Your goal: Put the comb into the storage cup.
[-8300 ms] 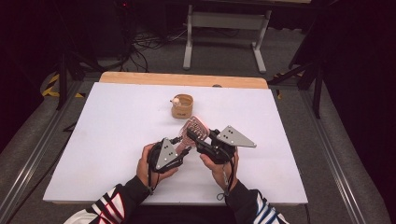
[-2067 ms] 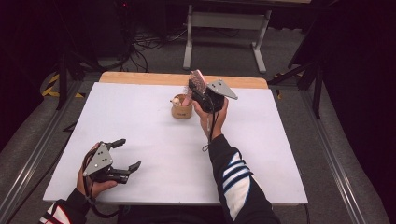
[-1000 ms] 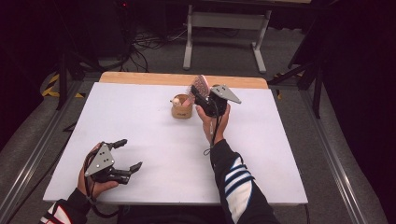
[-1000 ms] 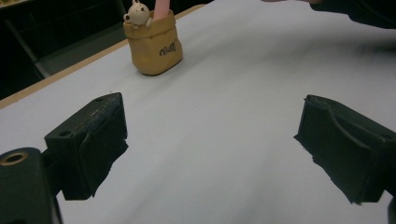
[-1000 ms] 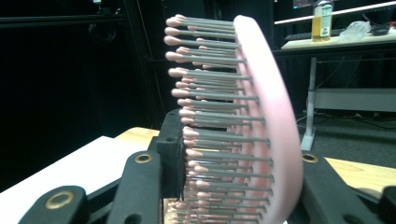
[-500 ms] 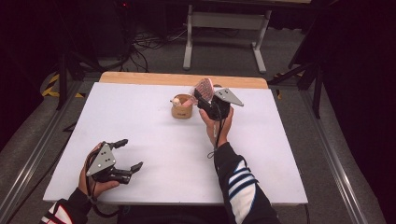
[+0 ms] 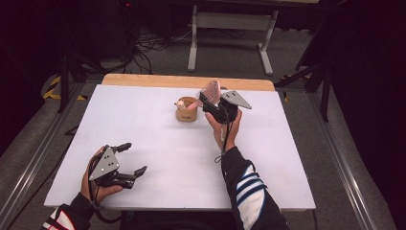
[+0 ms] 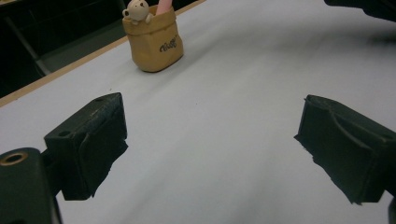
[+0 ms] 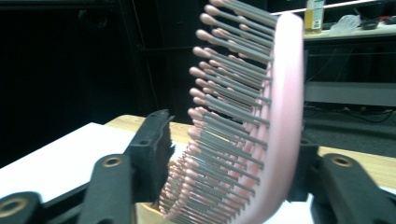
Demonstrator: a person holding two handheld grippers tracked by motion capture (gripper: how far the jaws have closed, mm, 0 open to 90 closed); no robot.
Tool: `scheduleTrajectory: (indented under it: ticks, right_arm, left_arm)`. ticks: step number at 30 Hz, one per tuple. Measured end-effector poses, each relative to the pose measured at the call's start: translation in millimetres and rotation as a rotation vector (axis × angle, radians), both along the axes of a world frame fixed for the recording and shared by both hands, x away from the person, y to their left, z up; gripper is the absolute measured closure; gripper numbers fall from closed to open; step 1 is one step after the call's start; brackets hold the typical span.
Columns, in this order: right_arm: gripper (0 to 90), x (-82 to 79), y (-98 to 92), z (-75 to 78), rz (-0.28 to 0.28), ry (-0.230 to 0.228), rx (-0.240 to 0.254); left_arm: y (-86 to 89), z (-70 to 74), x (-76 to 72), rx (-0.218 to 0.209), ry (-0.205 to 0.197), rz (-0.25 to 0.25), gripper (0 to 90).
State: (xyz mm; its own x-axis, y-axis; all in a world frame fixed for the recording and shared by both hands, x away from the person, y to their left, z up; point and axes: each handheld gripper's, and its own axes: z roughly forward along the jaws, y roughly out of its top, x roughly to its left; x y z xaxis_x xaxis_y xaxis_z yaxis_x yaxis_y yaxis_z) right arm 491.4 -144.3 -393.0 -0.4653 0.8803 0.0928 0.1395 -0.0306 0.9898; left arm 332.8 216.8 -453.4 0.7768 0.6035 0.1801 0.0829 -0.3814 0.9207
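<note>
A white table (image 7: 158, 120) with a wooden strip along its far edge is seen on a grey carpeted floor (image 7: 297, 52), in a dark room. A small tan bag-shaped holder (image 7: 186, 109) with a little bear figure (image 8: 136, 10) at its rim is stood near the far edge of the table. Beyond the holder, a grey metal stand (image 7: 229, 28) and loose cables (image 7: 153, 40) are seen on the floor. A pink hairbrush (image 7: 210, 92) is held just right of the holder, its lower end at the holder's mouth; it is pinched between the jaws of the right gripper (image 7: 210, 102). In the right gripper view, the hairbrush's grey, pink-tipped bristles (image 9: 224, 112) are turned toward one jaw. The left gripper (image 7: 133, 160) is held well apart from the holder, near the table's front left corner, with its jaws spread wide and nothing between them.
</note>
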Motion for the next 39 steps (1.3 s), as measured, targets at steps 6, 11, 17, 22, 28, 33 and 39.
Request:
scheduleTrajectory:
  ticks: [6, 11, 17, 22, 28, 33, 39]
  right_arm:
    - [35.3, -0.4, -3.5, 2.0, -0.020, -0.006, -0.005]
    - [31.7, 0.3, -2.6, 1.7, -0.019, 0.000, -0.010]
    - [29.3, 0.8, -1.9, 1.3, -0.020, 0.009, -0.029]
    - [18.6, 1.4, 0.5, 0.7, -0.051, 0.028, -0.053]
    - [14.6, 4.0, -1.6, -1.6, -0.064, 0.053, -0.059]
    - [13.0, 4.6, -0.9, -0.9, -0.062, 0.056, -0.077]
    - [10.8, 3.5, -3.0, 0.3, -0.063, 0.045, -0.065]
  left_arm:
    - [-0.6, -0.3, 0.1, 0.003, 0.001, 0.003, 9.5]
    - [-0.3, -0.3, 0.2, 0.004, 0.000, 0.005, 9.5]
    - [-0.3, -0.4, 0.2, 0.005, 0.001, 0.005, 9.5]
    - [-0.5, -0.4, 0.2, 0.003, 0.003, 0.003, 9.5]
    - [-0.7, -0.5, 0.2, 0.003, 0.003, 0.003, 9.5]
    - [-0.4, -0.2, 0.3, 0.004, 0.001, 0.004, 9.5]
    - [-0.4, -0.1, 0.2, 0.004, 0.000, 0.003, 9.5]
